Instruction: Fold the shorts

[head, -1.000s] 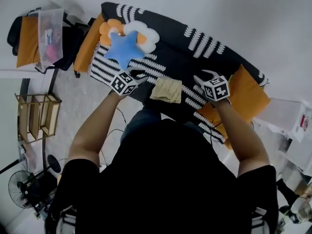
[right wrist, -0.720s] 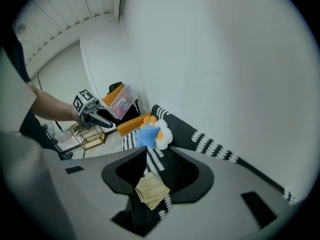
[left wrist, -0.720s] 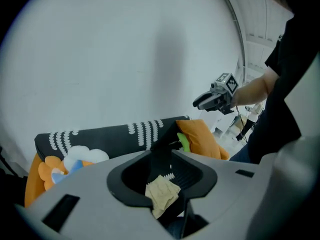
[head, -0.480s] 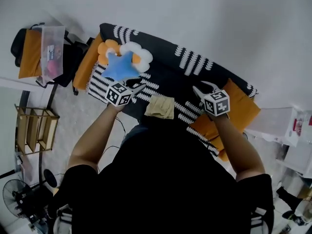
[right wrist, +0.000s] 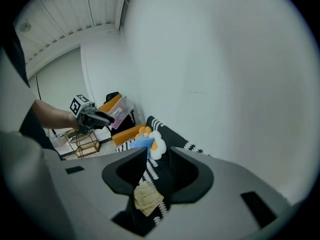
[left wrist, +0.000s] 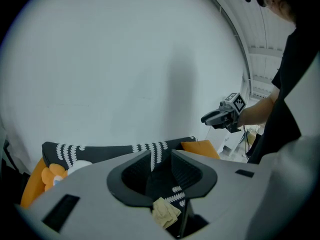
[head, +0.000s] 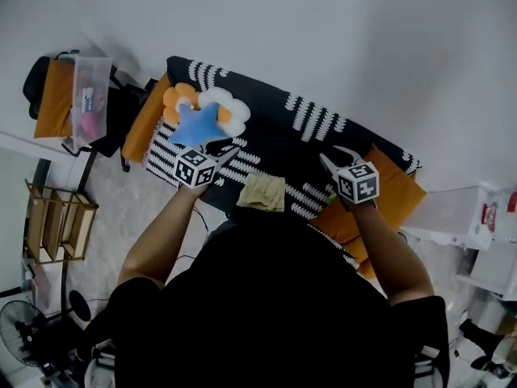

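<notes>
A plain white wall (head: 323,39) backs a black sofa (head: 283,128) with white stripe marks. The tan shorts (head: 262,192) lie near its front edge as a small folded bundle, close to the person's body. They look light, soft and floppy, so I'd take them by a folded edge or corner, not the middle. The left gripper (head: 230,149) and right gripper (head: 335,156) hover above the seat, jaws apart, nothing between them. A blue star cushion (head: 196,124) crowds the left and an orange cushion (head: 392,188) the right, with bare seat between.
</notes>
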`<state>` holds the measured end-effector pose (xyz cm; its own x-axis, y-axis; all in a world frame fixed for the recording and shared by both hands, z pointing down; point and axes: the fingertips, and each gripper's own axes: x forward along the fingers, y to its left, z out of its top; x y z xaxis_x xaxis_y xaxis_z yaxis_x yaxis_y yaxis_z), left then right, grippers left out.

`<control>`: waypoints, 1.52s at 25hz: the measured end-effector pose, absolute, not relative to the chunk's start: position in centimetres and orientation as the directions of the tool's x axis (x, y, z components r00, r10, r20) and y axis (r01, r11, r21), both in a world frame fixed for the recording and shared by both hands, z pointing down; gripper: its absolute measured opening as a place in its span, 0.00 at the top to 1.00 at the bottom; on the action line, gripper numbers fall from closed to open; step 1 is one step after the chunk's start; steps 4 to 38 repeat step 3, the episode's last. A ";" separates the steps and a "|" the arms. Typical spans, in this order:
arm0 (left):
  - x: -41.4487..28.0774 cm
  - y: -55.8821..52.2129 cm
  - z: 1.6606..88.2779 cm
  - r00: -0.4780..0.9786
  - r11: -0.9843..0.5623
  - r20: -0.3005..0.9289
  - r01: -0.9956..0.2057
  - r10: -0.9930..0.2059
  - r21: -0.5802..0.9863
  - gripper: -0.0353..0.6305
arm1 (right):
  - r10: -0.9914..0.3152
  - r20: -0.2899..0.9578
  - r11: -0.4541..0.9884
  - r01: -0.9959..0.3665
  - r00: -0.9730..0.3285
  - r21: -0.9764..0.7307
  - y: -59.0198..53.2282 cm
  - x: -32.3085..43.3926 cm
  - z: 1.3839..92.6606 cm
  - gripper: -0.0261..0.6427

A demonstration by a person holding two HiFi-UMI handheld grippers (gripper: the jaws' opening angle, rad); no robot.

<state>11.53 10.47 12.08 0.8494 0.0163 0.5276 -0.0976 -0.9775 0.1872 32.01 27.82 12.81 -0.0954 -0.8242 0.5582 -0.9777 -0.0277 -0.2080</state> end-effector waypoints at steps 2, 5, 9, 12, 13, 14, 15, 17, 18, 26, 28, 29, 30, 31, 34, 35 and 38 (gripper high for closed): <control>11.5 11.0 11.8 0.849 -0.978 0.528 -0.097 0.014 0.183 0.73 | -0.829 0.551 -0.032 -0.976 -0.093 -0.214 28.0 32.0 12.5 0.75; 11.5 11.3 11.6 0.849 -0.979 0.528 -0.098 0.013 0.181 0.73 | -0.831 0.548 -0.035 -0.975 -0.092 -0.217 28.2 32.0 12.3 0.75; 11.5 11.3 11.6 0.849 -0.979 0.528 -0.098 0.013 0.181 0.73 | -0.831 0.548 -0.035 -0.975 -0.092 -0.217 28.2 32.0 12.3 0.75; 11.5 11.3 11.6 0.849 -0.979 0.528 -0.098 0.013 0.181 0.73 | -0.831 0.548 -0.035 -0.975 -0.092 -0.217 28.2 32.0 12.3 0.75; 11.5 11.3 11.6 0.849 -0.979 0.528 -0.098 0.013 0.181 0.73 | -0.831 0.548 -0.035 -0.975 -0.092 -0.217 28.2 32.0 12.3 0.75; 11.5 11.3 11.6 0.849 -0.979 0.528 -0.098 0.013 0.181 0.73 | -0.831 0.548 -0.035 -0.975 -0.092 -0.217 28.2 32.0 12.3 0.75; 11.5 11.3 11.6 0.849 -0.979 0.528 -0.098 0.013 0.181 0.73 | -0.831 0.548 -0.035 -0.975 -0.092 -0.217 28.2 32.0 12.3 0.75; 11.5 11.3 11.6 0.849 -0.979 0.528 -0.098 0.013 0.181 0.73 | -0.831 0.548 -0.035 -0.975 -0.092 -0.217 28.2 32.0 12.3 0.75; 11.5 11.3 11.6 0.849 -0.979 0.528 -0.098 0.013 0.181 0.73 | -0.831 0.548 -0.035 -0.975 -0.092 -0.217 28.2 32.0 12.3 0.75; 11.5 11.3 11.6 0.849 -0.979 0.528 -0.098 0.013 0.181 0.73 | -0.831 0.548 -0.035 -0.975 -0.092 -0.217 28.2 32.0 12.3 0.75; 11.5 11.3 11.6 0.849 -0.979 0.528 -0.098 0.013 0.181 0.73 | -0.831 0.548 -0.035 -0.975 -0.092 -0.217 28.2 32.0 12.3 0.75; 11.5 11.3 11.6 0.849 -0.979 0.528 -0.098 0.013 0.181 0.73 | -0.831 0.548 -0.035 -0.975 -0.092 -0.217 28.2 32.0 12.3 0.75; 11.5 11.3 11.6 0.849 -0.979 0.528 -0.098 0.013 0.181 0.73 | -0.831 0.548 -0.035 -0.975 -0.092 -0.217 28.2 32.0 12.3 0.75; 11.5 11.3 11.6 0.849 -0.979 0.528 -0.098 0.013 0.181 0.73 | -0.831 0.548 -0.035 -0.975 -0.092 -0.217 28.2 32.0 12.3 0.75; 11.5 11.3 11.6 0.849 -0.979 0.528 -0.098 0.013 0.181 0.73 | -0.831 0.548 -0.035 -0.975 -0.092 -0.217 28.2 32.0 12.3 0.75; 11.5 11.3 11.6 0.849 -0.979 0.528 -0.098 0.013 0.181 0.73 | -0.831 0.548 -0.035 -0.975 -0.092 -0.217 28.2 32.0 12.3 0.75; 11.5 11.3 11.6 0.849 -0.979 0.528 -0.098 0.013 0.181 0.73 | -0.831 0.548 -0.035 -0.975 -0.092 -0.217 28.2 32.0 12.3 0.75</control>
